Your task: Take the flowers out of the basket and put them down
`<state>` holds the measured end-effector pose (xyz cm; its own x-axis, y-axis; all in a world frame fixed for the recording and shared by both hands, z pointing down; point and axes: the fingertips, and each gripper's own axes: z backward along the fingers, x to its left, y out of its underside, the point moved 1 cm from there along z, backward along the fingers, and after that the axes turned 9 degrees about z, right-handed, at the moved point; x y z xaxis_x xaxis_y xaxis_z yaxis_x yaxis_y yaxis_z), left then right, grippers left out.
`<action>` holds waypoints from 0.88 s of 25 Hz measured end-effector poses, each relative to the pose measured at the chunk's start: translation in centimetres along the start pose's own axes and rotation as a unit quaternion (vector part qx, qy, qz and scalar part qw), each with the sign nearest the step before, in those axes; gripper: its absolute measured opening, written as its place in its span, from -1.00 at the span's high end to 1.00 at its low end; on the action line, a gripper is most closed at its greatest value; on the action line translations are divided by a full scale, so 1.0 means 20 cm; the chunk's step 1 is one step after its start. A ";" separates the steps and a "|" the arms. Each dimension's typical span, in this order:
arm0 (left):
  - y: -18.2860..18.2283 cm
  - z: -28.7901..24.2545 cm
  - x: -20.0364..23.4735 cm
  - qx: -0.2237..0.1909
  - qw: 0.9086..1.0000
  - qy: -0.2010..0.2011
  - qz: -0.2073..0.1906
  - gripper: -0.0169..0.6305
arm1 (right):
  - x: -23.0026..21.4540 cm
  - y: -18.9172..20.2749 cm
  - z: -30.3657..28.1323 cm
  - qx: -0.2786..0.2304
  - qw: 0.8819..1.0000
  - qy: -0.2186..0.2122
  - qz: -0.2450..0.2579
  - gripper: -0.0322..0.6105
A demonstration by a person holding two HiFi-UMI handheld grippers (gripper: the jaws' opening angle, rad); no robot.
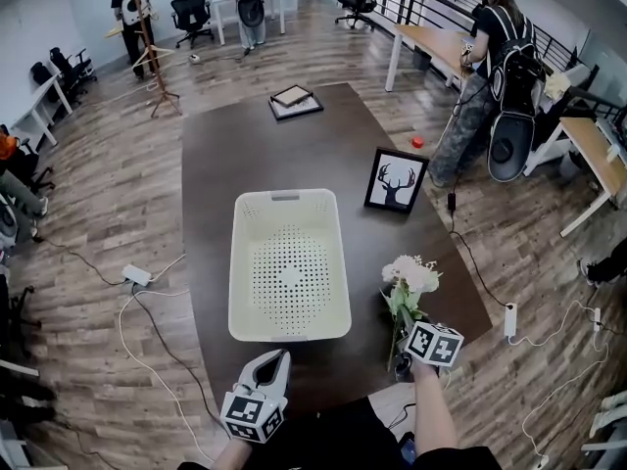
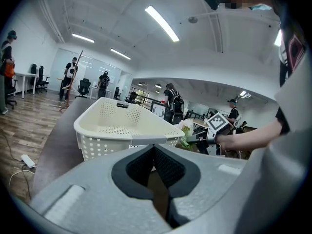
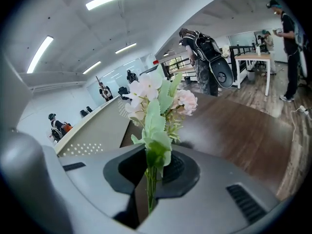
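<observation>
Right gripper [image 1: 403, 363] pinches the flowers [image 1: 410, 276] by their stems beside the basket [image 1: 241, 262], over the table [image 1: 323, 155] for putting down; left gripper [image 1: 268, 360] pressed together, empty

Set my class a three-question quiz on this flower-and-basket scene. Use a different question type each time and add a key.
1. Multiple choice: what is the right gripper shut on?
A. a cup
B. the flowers
C. nothing

2. True or false: the basket has nothing in it.

3. Fill the gap: in the head view, the flowers are to the ___ of the basket.

Key: 1 B; 2 true; 3 right.
</observation>
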<state>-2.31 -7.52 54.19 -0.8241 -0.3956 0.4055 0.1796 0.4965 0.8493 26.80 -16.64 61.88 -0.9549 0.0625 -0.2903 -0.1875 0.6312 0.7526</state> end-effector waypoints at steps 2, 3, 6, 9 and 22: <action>0.00 0.01 0.01 0.001 1.000 -0.004 0.002 0.92 | -0.02 0.01 -0.01 0.004 1.000 0.005 -0.001 0.74; 0.00 0.01 0.02 0.001 1.000 -0.005 0.002 0.92 | -0.02 0.02 -0.01 0.006 1.000 0.006 -0.002 0.74; 0.00 0.01 0.03 0.000 1.000 -0.010 0.004 0.92 | -0.04 0.05 -0.04 0.012 1.000 0.002 -0.005 0.73; 0.00 0.01 0.04 -0.002 1.000 -0.015 0.005 0.92 | -0.05 0.06 -0.05 0.012 1.000 0.004 -0.008 0.73; 0.00 0.01 0.04 -0.001 1.000 -0.025 0.009 0.92 | -0.12 0.16 -0.14 0.051 0.998 0.016 -0.017 0.71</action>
<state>-3.11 -7.58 54.49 -0.8467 -0.3479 0.4026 0.1946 0.5017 0.8429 27.86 -16.95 66.65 -0.9557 0.0156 -0.2940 -0.1969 0.7084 0.6778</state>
